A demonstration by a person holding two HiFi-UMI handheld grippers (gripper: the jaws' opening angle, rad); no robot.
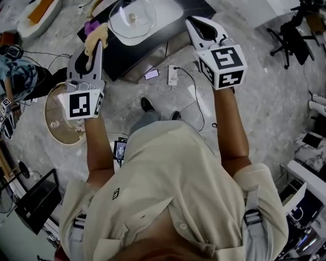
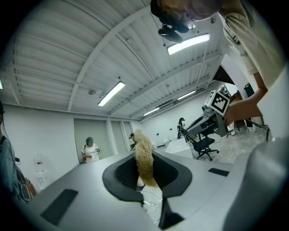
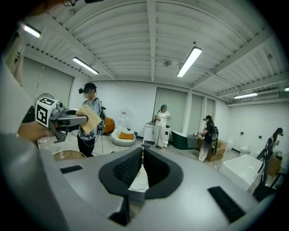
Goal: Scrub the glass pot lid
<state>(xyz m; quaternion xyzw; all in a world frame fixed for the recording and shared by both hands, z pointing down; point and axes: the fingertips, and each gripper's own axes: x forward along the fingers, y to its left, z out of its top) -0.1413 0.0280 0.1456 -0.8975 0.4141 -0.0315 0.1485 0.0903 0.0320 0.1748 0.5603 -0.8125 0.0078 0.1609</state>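
The left hand-held gripper (image 1: 91, 53) clamps a coarse, fibrous tan scrubber (image 2: 144, 158). The round, clear glass pot lid (image 1: 133, 18) with a centre knob lies on a white basin (image 1: 170, 12) on the dark surface (image 1: 135, 53). The right hand-held gripper (image 3: 141, 169) holds nothing, its ribbed black pads almost touching.

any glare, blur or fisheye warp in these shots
Head view: evenly lit and sharp, a pale sheen on the clear round glass pot lid, edges bowed. Left gripper view: heavy fisheye with black corners, the ceiling strip light blown white, the tan fibrous scrub pad between the jaws crisp. Right gripper view: same fisheye and dark corners, its long ceiling tube light glaring, no motion blur.
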